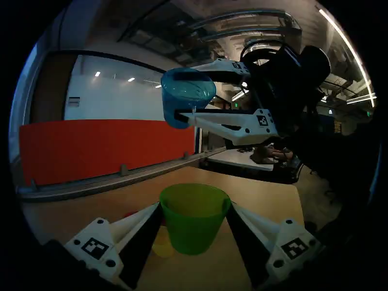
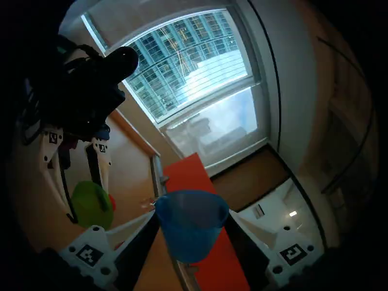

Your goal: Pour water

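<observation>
We enter the left gripper (image 1: 194, 209): white fingers clenched on both sides of a green translucent plastic cup (image 1: 194, 230), tapered and smooth, upright at lower centre of the left gripper view, with a pale wooden tabletop (image 1: 262, 194) behind it. We enter the right gripper (image 2: 192, 216): fingers clamped on a blue translucent plastic cup (image 2: 191, 235) of the same shape, at lower centre of the right gripper view. In the left gripper view it sits slightly tilted at upper centre, above the green cup. A red wall panel (image 1: 97, 145) is at left.

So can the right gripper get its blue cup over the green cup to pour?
Probably yes. The right gripper holds the blue cup up in open air, higher than the green cup, which the left gripper grips, and nothing sits between them.
</observation>
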The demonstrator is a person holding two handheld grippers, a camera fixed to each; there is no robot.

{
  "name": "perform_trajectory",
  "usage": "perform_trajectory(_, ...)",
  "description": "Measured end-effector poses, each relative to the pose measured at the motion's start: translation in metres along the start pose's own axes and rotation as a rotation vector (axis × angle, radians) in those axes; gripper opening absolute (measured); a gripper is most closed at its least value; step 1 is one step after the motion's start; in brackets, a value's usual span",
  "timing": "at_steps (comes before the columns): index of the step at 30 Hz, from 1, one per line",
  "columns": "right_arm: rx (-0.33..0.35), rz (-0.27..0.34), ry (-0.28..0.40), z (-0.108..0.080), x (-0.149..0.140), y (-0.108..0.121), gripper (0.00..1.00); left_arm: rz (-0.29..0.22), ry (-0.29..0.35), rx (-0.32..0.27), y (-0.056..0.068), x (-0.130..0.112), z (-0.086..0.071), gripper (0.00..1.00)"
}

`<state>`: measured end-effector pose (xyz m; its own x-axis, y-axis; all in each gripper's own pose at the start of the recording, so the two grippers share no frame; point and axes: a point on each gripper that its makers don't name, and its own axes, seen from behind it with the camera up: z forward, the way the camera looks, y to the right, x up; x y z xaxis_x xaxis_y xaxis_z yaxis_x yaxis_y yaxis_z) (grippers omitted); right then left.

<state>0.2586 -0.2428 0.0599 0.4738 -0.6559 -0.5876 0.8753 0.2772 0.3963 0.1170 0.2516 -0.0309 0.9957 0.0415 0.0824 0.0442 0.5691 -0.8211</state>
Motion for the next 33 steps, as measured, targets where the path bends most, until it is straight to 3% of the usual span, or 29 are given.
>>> perform_trajectory(33,-0.027,-0.15,0.004,0.008,0.004,0.011,0.91,0.003,-0.002,-0.004,0.001,-0.001,0.002,0.87)
